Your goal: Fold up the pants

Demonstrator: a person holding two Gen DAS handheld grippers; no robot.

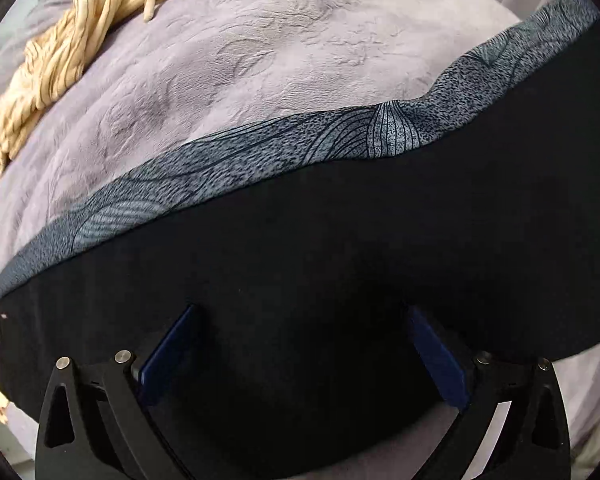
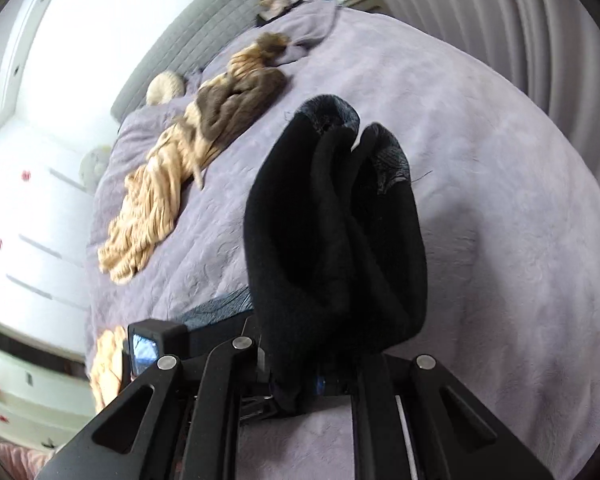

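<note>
My right gripper (image 2: pixel 320 384) is pinching a bunched end of the black pants (image 2: pixel 332 240), holding it above the purple bedspread (image 2: pixel 500 240). My left gripper (image 1: pixel 300 344), jaws spread, is hovering over the flat part. Fold step; next, carrying this end across.
</note>
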